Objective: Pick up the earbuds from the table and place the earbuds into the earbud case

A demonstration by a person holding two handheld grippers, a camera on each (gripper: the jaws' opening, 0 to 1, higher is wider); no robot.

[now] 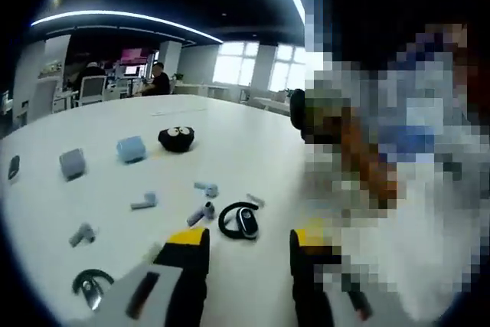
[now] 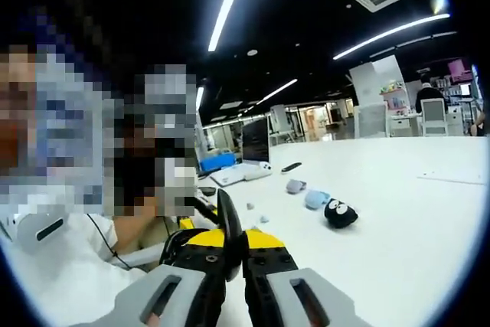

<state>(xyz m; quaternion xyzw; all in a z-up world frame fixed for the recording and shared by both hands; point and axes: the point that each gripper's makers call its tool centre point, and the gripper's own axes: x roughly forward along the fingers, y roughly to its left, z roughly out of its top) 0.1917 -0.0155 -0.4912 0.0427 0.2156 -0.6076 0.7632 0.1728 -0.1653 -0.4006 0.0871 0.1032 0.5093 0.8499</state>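
**Earbuds scattered on the white surface, one hook earbud in the right claw**

In the left gripper view we look along the left claw, whose two yellow-and-black jaws stand well apart with nothing between them: it is released. On the white surface ahead we count two black ear-hook earbuds: one just beyond the jaw tips, another near the left jaw at the lower edge. We count five small grey-blue stem earbuds lying loose: one and one close to the first hook earbud, one further left, one left again, and a small pale one just beside the hook earbud. Farther back sit two closed cases, a light blue earbud case and a grey earbud case, near each other, with a black round pouch with two white eye spots to their right. A dark flat item lies at the far left edge; we cannot tell what it is.

In the right gripper view the right claw is clenched on a black curved piece that rises between its jaws; it looks like an ear-hook earbud. Beyond it on the surface we see the same grey case, the blue case and the black pouch in a row, apart from one another.
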